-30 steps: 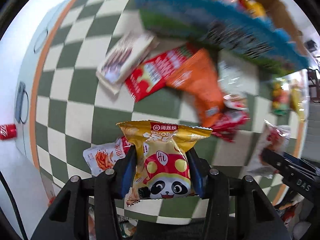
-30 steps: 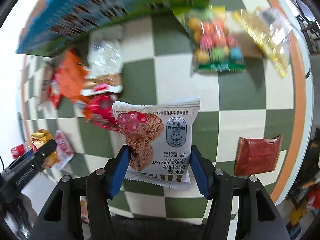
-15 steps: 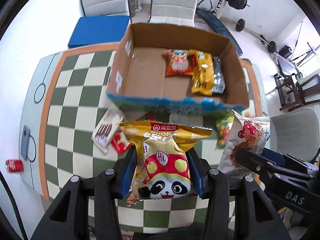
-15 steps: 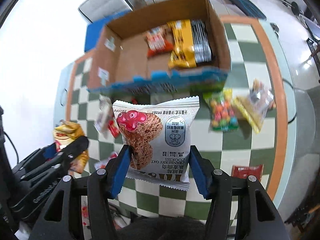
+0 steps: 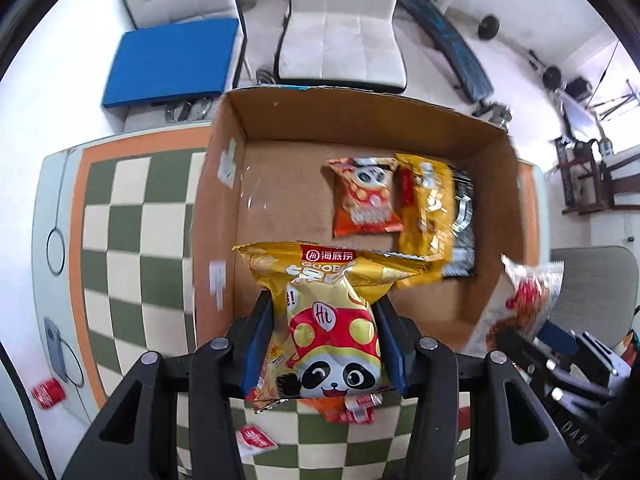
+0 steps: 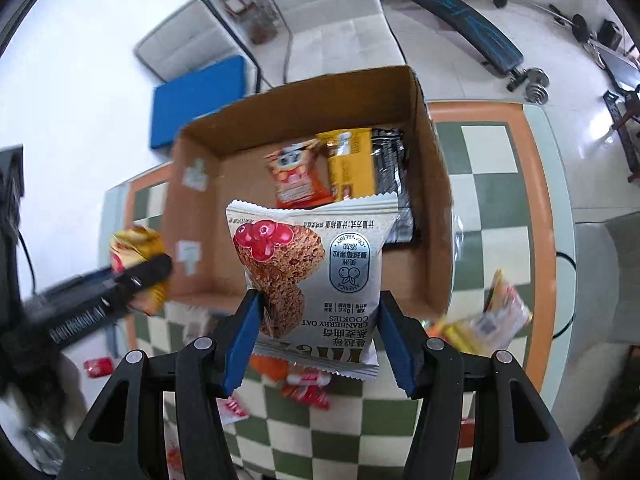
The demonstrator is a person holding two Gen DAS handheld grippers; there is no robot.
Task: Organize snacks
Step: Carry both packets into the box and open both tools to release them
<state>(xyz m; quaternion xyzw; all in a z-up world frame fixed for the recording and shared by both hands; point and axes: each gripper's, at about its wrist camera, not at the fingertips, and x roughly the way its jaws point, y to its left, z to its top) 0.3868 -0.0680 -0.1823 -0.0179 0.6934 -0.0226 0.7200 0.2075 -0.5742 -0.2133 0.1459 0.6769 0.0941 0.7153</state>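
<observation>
Chairs point(image 5: 340, 24) stand behind cardboard box point(image 5: 216, 216); dumbbells point(image 6: 536, 84) lie nearby.

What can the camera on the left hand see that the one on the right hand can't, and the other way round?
Only the left view shows the panda face on the yellow snack bag in the left tongs.

Only the right view shows the printed front of the cranberry oat cookies in the right tongs.

Both show the cardboard box holding an orange panda packet.
</observation>
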